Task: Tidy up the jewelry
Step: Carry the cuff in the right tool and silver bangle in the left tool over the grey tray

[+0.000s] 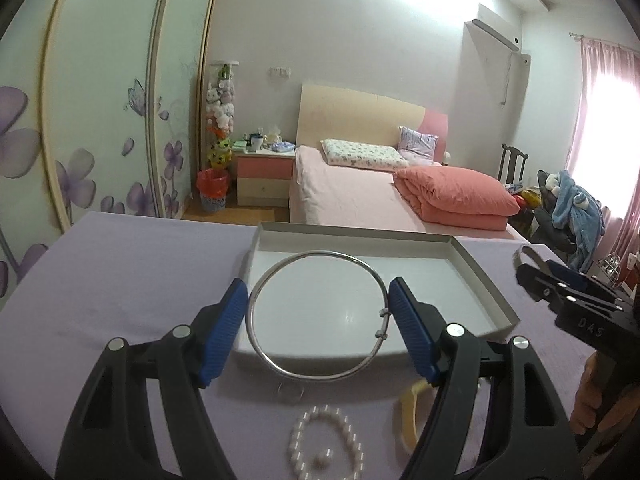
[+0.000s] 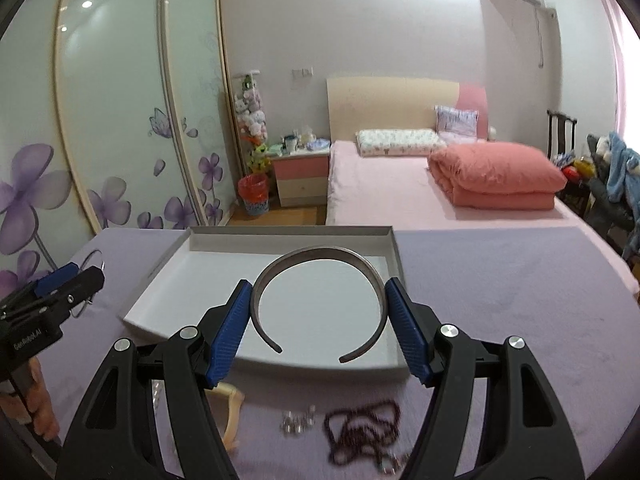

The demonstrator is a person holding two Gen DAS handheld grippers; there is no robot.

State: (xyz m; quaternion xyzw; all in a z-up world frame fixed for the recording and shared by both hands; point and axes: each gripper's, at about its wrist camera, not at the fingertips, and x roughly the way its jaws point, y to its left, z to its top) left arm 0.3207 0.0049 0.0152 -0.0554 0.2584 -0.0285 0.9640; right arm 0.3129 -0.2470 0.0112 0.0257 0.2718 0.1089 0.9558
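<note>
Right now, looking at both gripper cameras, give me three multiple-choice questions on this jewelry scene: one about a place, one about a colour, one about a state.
1. Where does the white bead bracelet lie?
A. inside the tray
B. on the purple cloth, nearer the camera than the tray
C. on the bed

2. What colour is the bead necklace seen in the right wrist view?
A. dark red
B. green
C. white

3. What is the right gripper doing?
A. standing empty
B. gripping a silver ring
C. holding a grey open bangle between its fingers

Answers:
1 B, it rests on the purple cloth short of the white tray.
2 A, its beads look dark red.
3 C, the bangle spans the gap between both blue pads over the tray.
</note>
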